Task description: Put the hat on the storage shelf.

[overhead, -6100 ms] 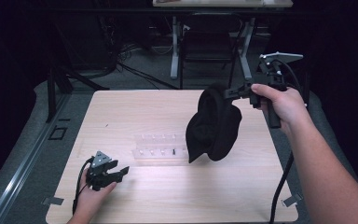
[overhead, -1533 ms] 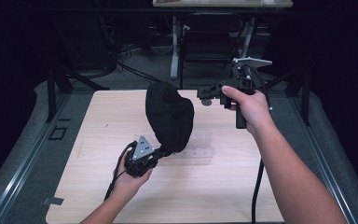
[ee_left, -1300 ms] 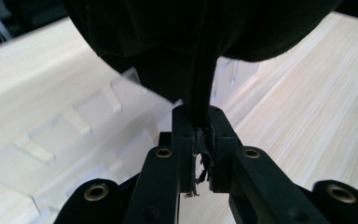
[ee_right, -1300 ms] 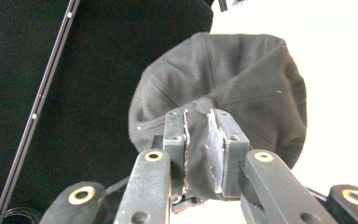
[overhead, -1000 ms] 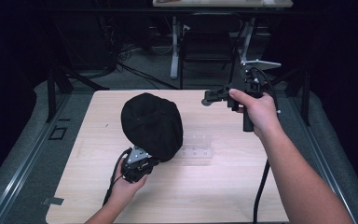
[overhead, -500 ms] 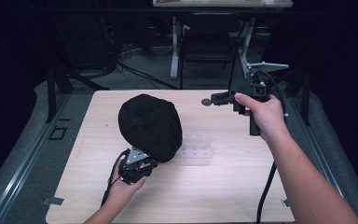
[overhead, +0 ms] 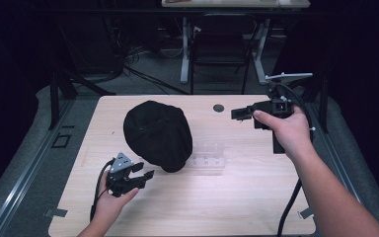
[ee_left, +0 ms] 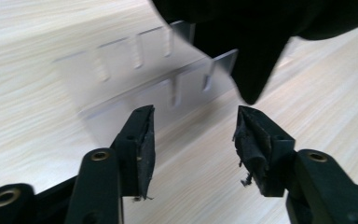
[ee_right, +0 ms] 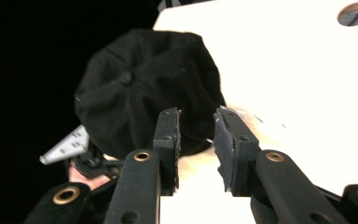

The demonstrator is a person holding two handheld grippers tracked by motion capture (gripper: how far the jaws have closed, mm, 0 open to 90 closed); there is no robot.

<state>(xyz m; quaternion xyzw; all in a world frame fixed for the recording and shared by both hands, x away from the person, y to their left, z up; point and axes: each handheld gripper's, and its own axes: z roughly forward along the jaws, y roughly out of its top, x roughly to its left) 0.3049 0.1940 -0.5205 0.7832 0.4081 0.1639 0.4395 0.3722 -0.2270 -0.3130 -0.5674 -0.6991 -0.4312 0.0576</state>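
Resting on worktop (overhead: 256,197): black cap (overhead: 158,134), overlapping clear slotted rack (overhead: 209,155) | left gripper (overhead: 145,175) fingers apart, empty | right gripper (overhead: 237,114) fingers narrowly parted, empty

In the left gripper view, a clear slotted rack (ee_left: 135,70) lies on the table (ee_left: 37,28) ahead of the parted jaws, mostly toward the left jaw. A cap (ee_left: 261,32) overhangs the rack's far right end, ahead of the right jaw. In the right gripper view, the cap (ee_right: 140,88) sits ahead and left of the jaws, a round grommet (ee_right: 356,13) far ahead to their right.
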